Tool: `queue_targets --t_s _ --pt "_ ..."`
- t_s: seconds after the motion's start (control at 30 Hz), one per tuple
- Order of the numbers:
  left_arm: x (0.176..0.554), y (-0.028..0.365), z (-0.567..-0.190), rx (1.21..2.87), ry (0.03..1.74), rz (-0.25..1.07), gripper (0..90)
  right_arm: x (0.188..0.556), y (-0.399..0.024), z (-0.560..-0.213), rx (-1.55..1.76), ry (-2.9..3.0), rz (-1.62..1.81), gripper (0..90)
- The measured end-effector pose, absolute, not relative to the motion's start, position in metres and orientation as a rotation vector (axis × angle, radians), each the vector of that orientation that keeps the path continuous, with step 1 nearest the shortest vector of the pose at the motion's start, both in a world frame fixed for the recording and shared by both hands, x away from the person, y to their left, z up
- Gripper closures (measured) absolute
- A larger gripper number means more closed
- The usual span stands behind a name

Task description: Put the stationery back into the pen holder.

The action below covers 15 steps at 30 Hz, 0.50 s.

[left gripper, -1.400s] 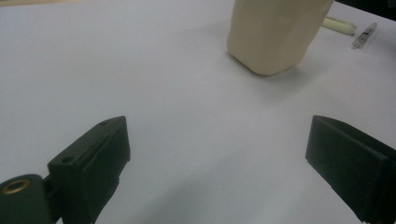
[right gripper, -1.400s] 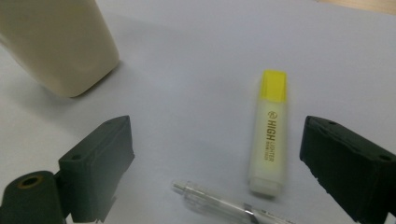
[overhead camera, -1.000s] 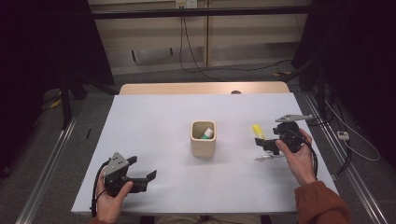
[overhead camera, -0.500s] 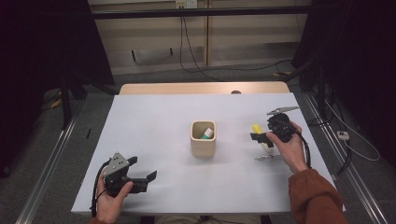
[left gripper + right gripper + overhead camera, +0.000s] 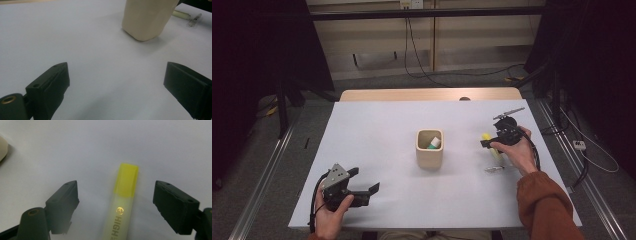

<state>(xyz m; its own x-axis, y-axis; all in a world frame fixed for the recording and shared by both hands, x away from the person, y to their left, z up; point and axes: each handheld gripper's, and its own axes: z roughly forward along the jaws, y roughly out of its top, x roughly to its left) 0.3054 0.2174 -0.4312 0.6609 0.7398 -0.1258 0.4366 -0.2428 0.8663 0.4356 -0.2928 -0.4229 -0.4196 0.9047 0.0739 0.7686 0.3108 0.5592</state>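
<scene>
At the table's three o'clock side: right claw (image 5: 490, 143) hung over the yellow highlighter (image 5: 122, 202), which lay flat on the white table (image 5: 377, 130), just right of the cup.
Right claw state: its jaws had just been closing but stood well apart, one on each side of the highlighter's barrel, touching neither side; nothing was gripped yet.
Why so placed: the claw straddled the barrel squarely, probably so a squeeze would catch it across its width.
Highlighter's end: the bright yellow cap pointed to twelve o'clock in the right gripper view.
Cup (image 5: 430, 148): a beige holder at the table's centre, upright, with a white-and-teal item already inside, likely the target for the highlighter.
Clear pen (image 5: 494, 169): lay near the right hand, at about five o'clock from the cup.
Left claw (image 5: 364, 187): rested at seven o'clock, jaws wide and empty, aimed toward the cup, seemingly waiting.
</scene>
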Motion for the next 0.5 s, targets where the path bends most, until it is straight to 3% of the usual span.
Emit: queue_targets --t_s 0.5 --pt "0.306 0.218 -0.431 1.88 0.923 0.381 6.5 0.451 -0.294 -0.428 1.573 2.357 0.631 30.9"
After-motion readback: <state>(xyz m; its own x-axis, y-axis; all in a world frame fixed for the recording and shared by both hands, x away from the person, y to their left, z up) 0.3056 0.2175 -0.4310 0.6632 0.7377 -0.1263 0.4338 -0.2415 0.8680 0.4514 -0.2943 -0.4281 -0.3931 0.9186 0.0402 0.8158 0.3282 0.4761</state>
